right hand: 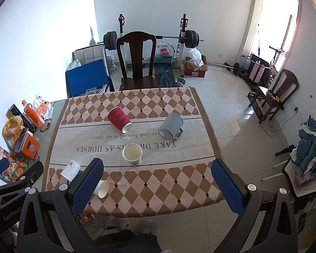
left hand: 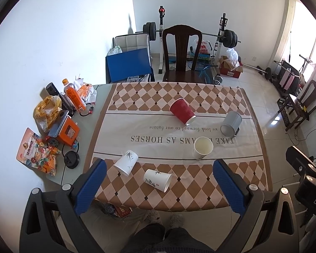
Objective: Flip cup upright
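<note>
**Both grippers above the near counter edge, cups mostly toppled**

I hold the left gripper (left hand: pixel 160 181) and right gripper (right hand: pixel 158 179) with jaws spread wide, empty. On the counter (left hand: pixel 200 198) one white cup (left hand: pixel 202 147) stands upright; the red cup (left hand: pixel 182 111), grey mug (left hand: pixel 231 123) and two white cups (left hand: pixel 157 179) (left hand: pixel 126 162) lie on their sides.

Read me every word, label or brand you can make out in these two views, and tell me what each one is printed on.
"TAKE DREAMS AS HORSES": tablecloth, upside down, partly hidden by the upright paper cup.
"we look forward to our future": same tablecloth.
"GenRobot": left gripper body, last letter cut off.
"DAS": right gripper body, cut off.
"SUPER": red-and-white bag behind the chair; the rest is blurred.
Snack pouch, orange bottle and cup prints: too small to read.
</note>
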